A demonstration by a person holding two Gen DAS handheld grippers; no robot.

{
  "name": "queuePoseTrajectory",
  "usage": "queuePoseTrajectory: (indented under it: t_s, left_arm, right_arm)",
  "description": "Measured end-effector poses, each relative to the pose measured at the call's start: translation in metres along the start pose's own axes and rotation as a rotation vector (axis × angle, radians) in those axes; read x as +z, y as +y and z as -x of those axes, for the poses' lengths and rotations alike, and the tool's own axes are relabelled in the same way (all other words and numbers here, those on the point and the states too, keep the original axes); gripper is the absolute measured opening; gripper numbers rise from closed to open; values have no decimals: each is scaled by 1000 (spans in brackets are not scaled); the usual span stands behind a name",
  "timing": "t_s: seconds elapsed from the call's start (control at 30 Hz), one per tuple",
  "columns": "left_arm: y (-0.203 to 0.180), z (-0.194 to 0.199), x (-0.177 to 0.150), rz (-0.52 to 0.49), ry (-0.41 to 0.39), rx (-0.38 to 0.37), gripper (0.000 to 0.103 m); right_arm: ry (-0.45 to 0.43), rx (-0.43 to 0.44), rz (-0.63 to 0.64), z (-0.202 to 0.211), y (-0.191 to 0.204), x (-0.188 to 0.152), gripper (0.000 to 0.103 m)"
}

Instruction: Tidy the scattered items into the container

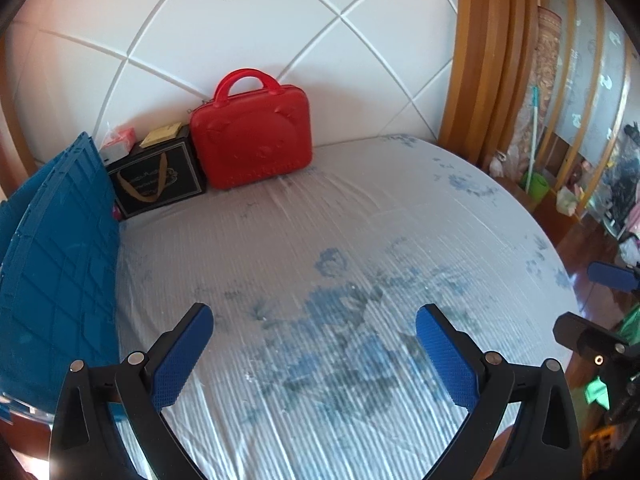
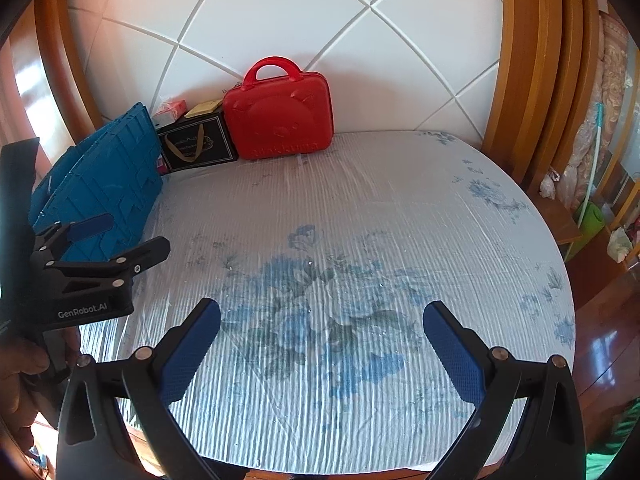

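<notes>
So my two claws hang side by side over the near end of the bed, left gripper beside the right gripper. At the far end, against the headboard, the suitcase stands upright with a gift box touching its left side. Left of that the crate leans at the bed's left edge (a couple of small packs sit on top of the box).

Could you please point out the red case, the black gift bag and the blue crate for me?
red case [image 2: 280, 120]: right wrist view, on the embossed bear face on its front.
black gift bag [image 2: 198, 144]: right wrist view, on its front panel.
blue crate [image 1: 60, 248]: left wrist view, on its ribbed side wall.
</notes>
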State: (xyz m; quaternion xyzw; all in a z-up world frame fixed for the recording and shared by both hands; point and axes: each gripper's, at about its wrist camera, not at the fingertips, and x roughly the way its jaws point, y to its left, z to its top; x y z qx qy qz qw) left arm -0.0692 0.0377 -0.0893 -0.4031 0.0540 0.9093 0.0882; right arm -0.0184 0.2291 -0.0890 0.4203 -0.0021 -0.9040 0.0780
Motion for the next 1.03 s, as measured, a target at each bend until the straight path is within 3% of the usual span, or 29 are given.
queuePoseTrajectory:
  t_s: [0.5,0.83,1.03]
  left_arm:
    - [-1,5,-38,72,49,18,103]
    - [12,10,-41,136,46,20,103]
    - [10,15,-45,121,17,70,103]
  right_arm:
    - [57,-6,46,-9,2,-27,103]
    - [54,4,77,-6,17,-22,103]
    - [54,6,83,-5,21,-23,103]
